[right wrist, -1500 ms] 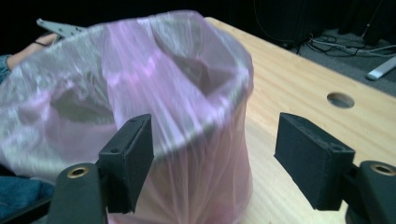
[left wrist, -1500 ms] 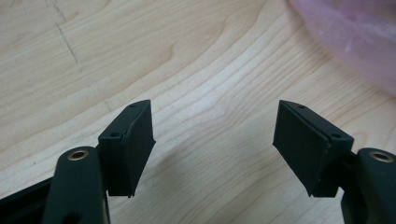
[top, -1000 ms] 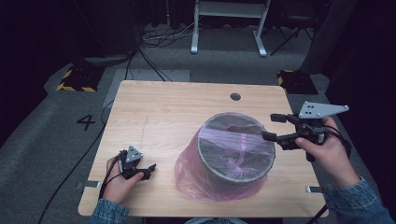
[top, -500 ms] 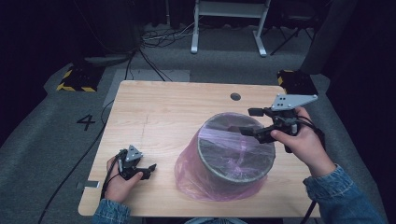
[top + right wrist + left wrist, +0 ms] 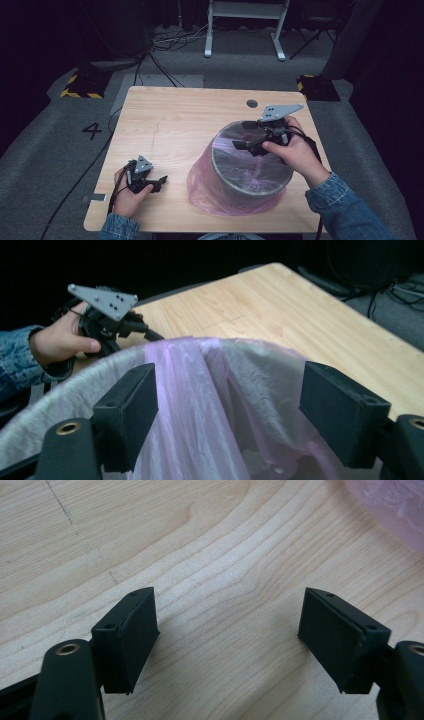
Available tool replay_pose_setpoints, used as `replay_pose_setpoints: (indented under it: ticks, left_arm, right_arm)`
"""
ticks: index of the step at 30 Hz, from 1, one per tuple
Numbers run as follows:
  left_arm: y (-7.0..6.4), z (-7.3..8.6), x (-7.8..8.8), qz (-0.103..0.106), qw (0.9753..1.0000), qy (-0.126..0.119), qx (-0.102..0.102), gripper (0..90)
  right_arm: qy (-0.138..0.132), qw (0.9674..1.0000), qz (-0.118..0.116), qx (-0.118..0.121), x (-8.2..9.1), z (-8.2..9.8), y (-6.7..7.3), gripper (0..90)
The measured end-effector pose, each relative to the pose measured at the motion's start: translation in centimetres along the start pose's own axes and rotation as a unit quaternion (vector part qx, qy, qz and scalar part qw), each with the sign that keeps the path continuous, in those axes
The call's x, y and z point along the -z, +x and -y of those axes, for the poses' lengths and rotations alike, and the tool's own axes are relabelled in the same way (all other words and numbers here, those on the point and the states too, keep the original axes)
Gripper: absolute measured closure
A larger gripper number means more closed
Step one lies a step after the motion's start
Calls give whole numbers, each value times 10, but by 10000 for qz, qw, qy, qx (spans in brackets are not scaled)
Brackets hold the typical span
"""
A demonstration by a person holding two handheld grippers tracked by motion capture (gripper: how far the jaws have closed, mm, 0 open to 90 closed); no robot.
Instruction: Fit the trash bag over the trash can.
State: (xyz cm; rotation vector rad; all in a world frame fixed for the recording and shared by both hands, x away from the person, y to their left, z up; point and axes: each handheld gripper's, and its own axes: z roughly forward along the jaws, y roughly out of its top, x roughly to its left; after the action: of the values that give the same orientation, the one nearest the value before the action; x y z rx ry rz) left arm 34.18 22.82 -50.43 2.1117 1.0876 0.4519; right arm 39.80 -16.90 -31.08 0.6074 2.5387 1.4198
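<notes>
A: Right gripper (image 5: 245, 135) has swung in over the bin (image 5: 250, 172) since 1 s ago, jaws apart, empty.
B: Left gripper (image 5: 156, 181)?
A: Parked on table (image 5: 175, 115), released. Next prob. pinch the pink liner (image 5: 185, 405) at rim.

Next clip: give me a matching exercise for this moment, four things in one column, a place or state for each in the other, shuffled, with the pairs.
Things:
1. left gripper
2. right gripper
3. pink bag
4. bin

Places or states:
A. lines the bin and drapes down its outside
B. open, low over bare table near the front left
C. grey, stands on the table's right half
D. open, over the bin's rim

Pairs: 1-B, 2-D, 3-A, 4-C
</notes>
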Motion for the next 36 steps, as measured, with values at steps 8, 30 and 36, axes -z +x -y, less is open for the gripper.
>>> replay_pose_setpoints:
  ticks: [8,30,36]
  left_arm:
    - [0,0,0,-4,10000,1,0,236]
    - [0,0,0,-13,10000,-2,16,236]
    - [0,0,0,-14,10000,-1,15,236]
  right_arm:
    - [500,9987,62,-11,-23,12,0,292]
    - [1788,9836,113,-215,-65,34,-1,161]
    - [2257,9740,-115,-127,-76,41,2,149]
